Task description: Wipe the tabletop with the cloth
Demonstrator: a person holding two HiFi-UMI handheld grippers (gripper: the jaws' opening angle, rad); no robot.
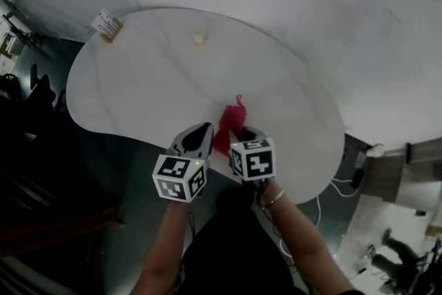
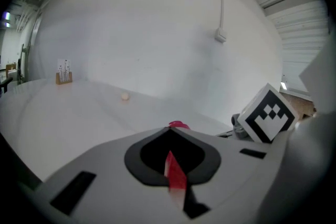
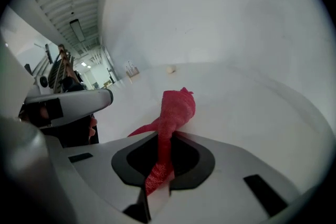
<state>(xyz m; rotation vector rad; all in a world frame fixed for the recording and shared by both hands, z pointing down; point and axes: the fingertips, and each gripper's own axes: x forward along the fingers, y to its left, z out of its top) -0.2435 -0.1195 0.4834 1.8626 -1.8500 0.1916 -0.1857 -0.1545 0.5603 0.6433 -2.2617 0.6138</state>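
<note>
Ahead and left of both grippers, the white kidney-shaped tabletop (image 1: 159,79) lies open, with its near edge right under them. The bunched red cloth (image 1: 233,122) stretches over it between and just ahead of the jaws, its long axis pointing away toward the far edge. The left gripper (image 1: 204,128) and right gripper (image 1: 250,135) each pinch a tail of the cloth, and a small beige ball (image 1: 199,39) sits well beyond.

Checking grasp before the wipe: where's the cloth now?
In the head view the cloth lies bunched near the table's near edge, pinched between the left gripper and the right gripper, which sit side by side.
</note>
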